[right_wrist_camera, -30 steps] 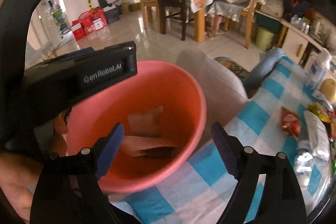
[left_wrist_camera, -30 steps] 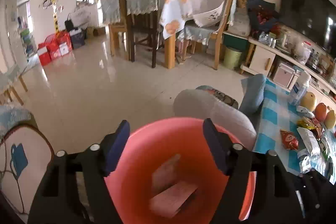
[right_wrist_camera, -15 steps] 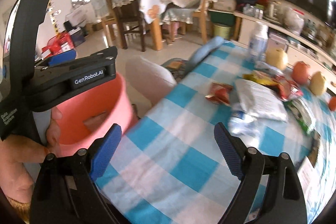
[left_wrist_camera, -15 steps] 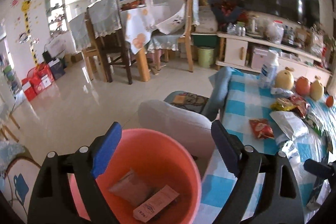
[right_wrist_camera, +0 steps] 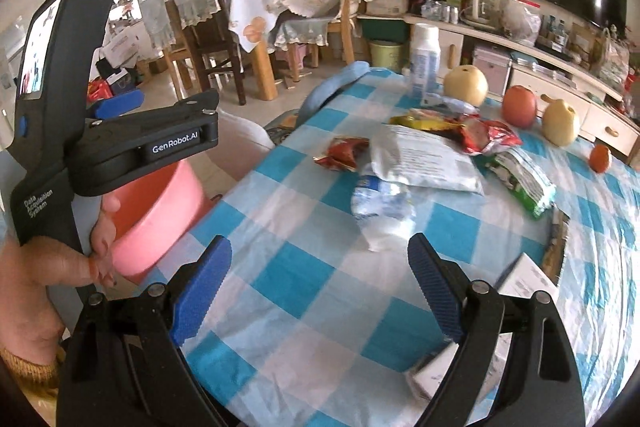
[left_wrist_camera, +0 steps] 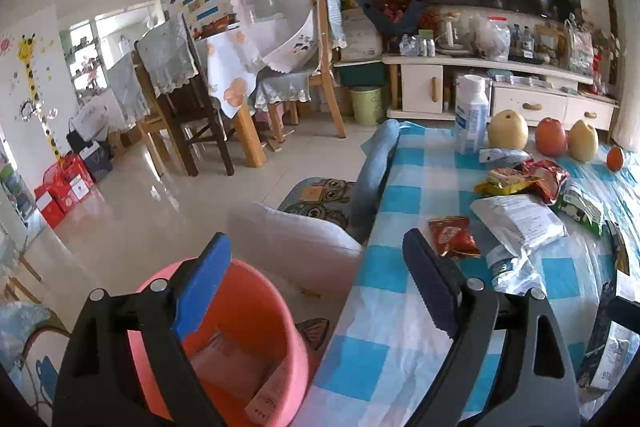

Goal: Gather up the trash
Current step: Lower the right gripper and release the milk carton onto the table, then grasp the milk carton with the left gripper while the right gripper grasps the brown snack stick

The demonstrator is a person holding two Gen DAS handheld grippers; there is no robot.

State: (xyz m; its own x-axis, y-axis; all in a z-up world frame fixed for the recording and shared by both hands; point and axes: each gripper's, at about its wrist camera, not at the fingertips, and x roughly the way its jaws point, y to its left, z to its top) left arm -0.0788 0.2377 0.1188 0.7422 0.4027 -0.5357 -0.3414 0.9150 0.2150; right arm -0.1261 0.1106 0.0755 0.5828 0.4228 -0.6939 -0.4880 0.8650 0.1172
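My left gripper (left_wrist_camera: 316, 247) is open and holds nothing; it hangs over the gap between a pink bucket (left_wrist_camera: 280, 327) and the checked table. Flat wrappers (left_wrist_camera: 240, 359) lie inside the bucket. My right gripper (right_wrist_camera: 320, 247) is open above the tablecloth (right_wrist_camera: 300, 307), also with nothing in it. Ahead of it lie a crushed clear bottle (right_wrist_camera: 380, 207), a red snack wrapper (right_wrist_camera: 342, 153), a white plastic mail bag (right_wrist_camera: 424, 159), a green packet (right_wrist_camera: 524, 179) and red-yellow wrappers (right_wrist_camera: 460, 131). The pink bucket (right_wrist_camera: 160, 211) stands left of the table edge.
A white bottle (left_wrist_camera: 472, 115), pears (left_wrist_camera: 508, 129) and an orange fruit (left_wrist_camera: 551, 137) stand at the table's far end. White paper (right_wrist_camera: 520, 283) lies by my right finger. A grey cushion (left_wrist_camera: 296, 239) sits beside the bucket. A dining table and chairs (left_wrist_camera: 192, 99) stand across the tiled floor.
Both views have swung right, from over the bucket towards the table with the trash. The left jaws have widened a little. The right jaws stayed wide.
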